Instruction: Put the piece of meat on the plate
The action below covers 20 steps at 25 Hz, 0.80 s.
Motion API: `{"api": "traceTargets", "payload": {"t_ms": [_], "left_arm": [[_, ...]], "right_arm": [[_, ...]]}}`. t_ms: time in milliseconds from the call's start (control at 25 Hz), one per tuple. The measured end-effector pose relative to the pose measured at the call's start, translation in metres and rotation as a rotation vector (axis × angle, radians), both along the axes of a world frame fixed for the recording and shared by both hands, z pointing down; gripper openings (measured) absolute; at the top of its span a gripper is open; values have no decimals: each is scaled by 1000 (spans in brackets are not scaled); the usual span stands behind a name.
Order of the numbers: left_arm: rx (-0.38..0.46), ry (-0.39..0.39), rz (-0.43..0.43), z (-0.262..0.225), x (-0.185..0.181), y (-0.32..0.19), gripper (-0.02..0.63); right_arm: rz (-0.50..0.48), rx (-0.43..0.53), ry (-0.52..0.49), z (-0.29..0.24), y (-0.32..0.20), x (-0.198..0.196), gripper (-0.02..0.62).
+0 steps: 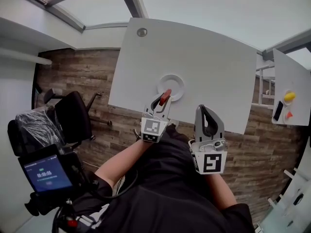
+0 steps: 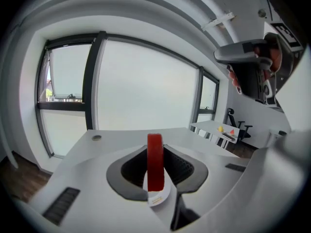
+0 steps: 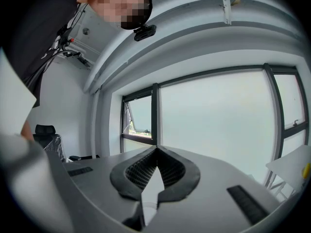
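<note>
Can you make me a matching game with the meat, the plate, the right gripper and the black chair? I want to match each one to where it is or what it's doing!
Things:
1. piece of meat
2. plate
3. right gripper
4. black chair

Places or states:
A. bare, sitting on the white table
B. standing on the wooden floor beside the table
C. squeezed between the jaws of the left gripper
D. jaws together, holding nothing

Right pairs: 1-C, 2-A, 3-D, 4-B

Red meat (image 1: 165, 97), white plate (image 1: 180, 81), white table (image 1: 209, 57), brown plank-patterned floor (image 1: 77, 72).
</note>
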<state>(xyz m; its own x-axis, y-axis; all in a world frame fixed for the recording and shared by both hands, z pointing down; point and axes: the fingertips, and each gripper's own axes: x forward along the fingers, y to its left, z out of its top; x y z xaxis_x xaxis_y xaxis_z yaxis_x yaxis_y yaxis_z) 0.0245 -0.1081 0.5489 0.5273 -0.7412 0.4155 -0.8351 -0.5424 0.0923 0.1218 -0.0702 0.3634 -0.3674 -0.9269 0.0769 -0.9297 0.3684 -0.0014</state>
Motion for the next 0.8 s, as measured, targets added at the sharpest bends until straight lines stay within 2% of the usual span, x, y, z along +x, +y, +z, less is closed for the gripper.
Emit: {"api": "traceTargets", "payload": {"t_ms": [240, 440, 800], "left_arm": [[-46, -8, 42, 27, 5, -6, 95], [-81, -21, 56, 54, 12, -10, 96], [-154, -5, 42, 83, 15, -15, 96]], "right_arm": [[0, 26, 9, -7, 7, -5, 5], [12, 5, 12, -1, 3, 2, 5], [25, -1, 20, -2, 7, 1, 5]]}}
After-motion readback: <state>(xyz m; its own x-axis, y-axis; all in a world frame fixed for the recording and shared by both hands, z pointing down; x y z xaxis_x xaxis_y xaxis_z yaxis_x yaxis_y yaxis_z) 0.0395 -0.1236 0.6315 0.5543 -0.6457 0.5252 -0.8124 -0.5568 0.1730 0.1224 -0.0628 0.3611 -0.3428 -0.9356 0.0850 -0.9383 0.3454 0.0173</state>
